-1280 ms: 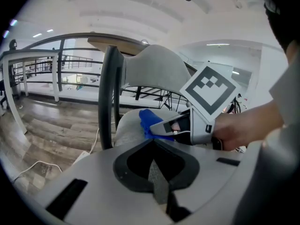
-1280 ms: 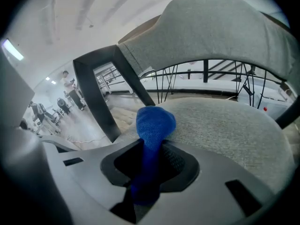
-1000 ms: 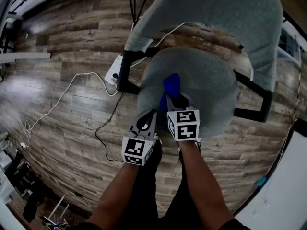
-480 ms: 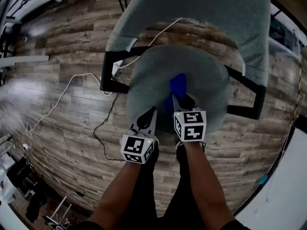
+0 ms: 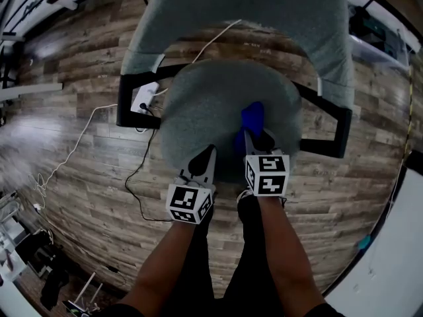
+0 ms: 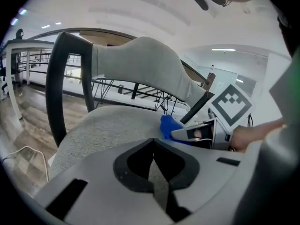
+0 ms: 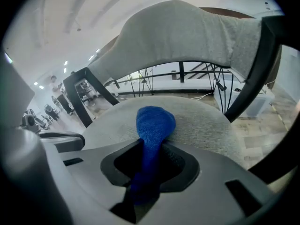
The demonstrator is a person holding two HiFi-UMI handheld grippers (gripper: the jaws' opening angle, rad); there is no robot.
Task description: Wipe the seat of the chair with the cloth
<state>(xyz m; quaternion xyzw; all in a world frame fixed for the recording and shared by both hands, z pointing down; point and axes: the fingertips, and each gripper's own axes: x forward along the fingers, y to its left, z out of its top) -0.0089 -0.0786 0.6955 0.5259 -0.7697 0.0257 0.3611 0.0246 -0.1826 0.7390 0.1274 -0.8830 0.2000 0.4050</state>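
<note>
Wood-plank floor (image 5: 79, 65) fills the head view, and closest to us two bare forearms (image 5: 172, 263) reach down, one hand-held gripper apiece. Left hand-held gripper (image 5: 206, 157) first: its jaws are drawn together with nothing between them, tips at the front edge of the seat (image 5: 198, 104); whether they touch the fabric I can't say. Just beside it, the right hand-held gripper (image 5: 255, 139) is clamped on the blue cloth (image 5: 252, 119). Its own view shows the cloth running up between the jaws and bunching into a rounded wad out past the tips. That wad lies on the grey upholstered seat, right of centre and in the front half. The left gripper view catches the same blue lump poking out ahead of the right hand-held gripper, down on the fabric. Beyond the round seat, black frame arms (image 5: 127, 101) run out on either side, and the curved grey backrest (image 5: 244, 12) arches across the top. Off to the left on the floor, a white power strip (image 5: 144, 98) sits by the frame, a white cable (image 5: 79, 144) trails away from it, and a thin black cable (image 5: 142, 177) loops nearer the seat's front.
</note>
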